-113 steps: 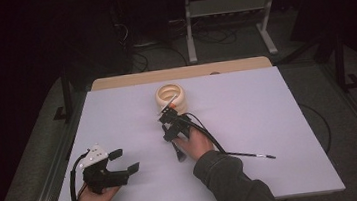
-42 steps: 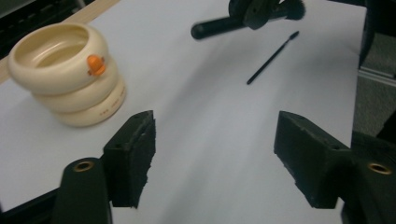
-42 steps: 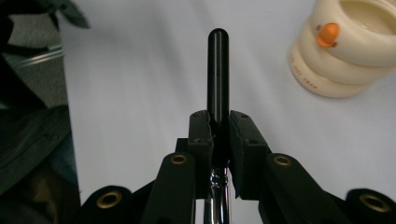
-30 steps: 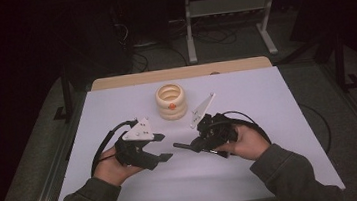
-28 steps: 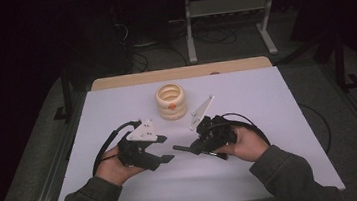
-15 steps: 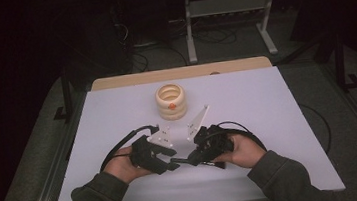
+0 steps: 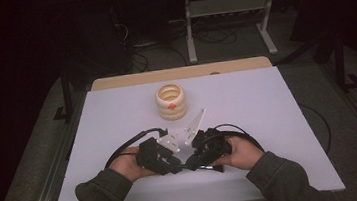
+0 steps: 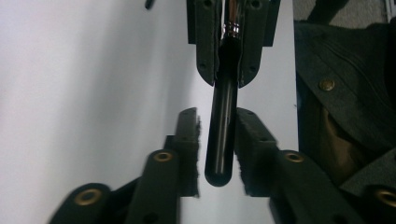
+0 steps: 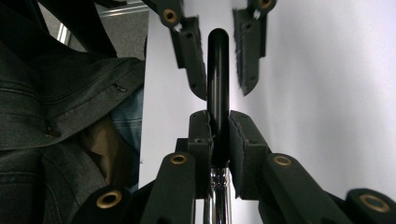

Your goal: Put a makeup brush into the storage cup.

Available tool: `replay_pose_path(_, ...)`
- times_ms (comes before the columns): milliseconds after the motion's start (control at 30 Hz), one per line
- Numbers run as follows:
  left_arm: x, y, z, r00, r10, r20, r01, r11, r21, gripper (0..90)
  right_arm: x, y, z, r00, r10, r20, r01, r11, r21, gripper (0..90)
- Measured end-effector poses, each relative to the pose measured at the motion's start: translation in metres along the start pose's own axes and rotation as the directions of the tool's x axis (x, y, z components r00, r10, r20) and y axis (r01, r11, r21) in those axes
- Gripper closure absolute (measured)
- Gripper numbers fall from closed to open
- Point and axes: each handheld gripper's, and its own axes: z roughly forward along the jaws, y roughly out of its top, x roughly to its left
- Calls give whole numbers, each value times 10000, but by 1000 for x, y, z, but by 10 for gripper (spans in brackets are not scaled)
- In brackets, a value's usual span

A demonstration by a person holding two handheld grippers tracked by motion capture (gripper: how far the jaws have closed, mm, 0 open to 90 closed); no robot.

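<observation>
Rod (image 8: 222, 135), black with chrome end, sits at worktop (image 7: 267, 101) 6 o'clock, mid-handover, I judge. Left gripper (image 8: 217, 149) jaws wide, straddling its tip, not touching. Right gripper (image 9: 219, 135) clamps it. Next: left closes, right releases.

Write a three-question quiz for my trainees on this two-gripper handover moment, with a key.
1. True or false: the right gripper is shut on the black rod.
2. The left gripper's jaws stand: A) clamped on the rod, B) open either side of it, C) far from it?
3. What stands on the table beyond both grippers?

Key: 1 true. 2 B. 3 a stack of pale rings.
</observation>
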Motion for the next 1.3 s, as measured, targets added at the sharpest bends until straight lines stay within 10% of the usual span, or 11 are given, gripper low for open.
replay_pose_path(233, -6, -1, -1, 9973, 607, -417, -601, 9980, 170, 787, 3, -2, -2, 9999, 63, 132, -60, 9998, -199, 705)
replay_pose_path(667, -6, -11, -13, 9966, 426, -712, -461, 9977, -493, 788, -7, -26, -11, 9994, 91, 321, -64, 9966, -827, 734)
replay_pose_path(1100, -5, -7, 2, 9997, 119, -214, -115, 9998, 158, 705, -2, -3, -3, 9973, -728, 52, 720, 9925, 986, 762)
replay_pose_path(1300, -7, -8, 3, 9994, 194, -287, -187, 9995, 241, 783, -1, 1, -7, 9975, -710, -31, 711, 9956, 618, 759)
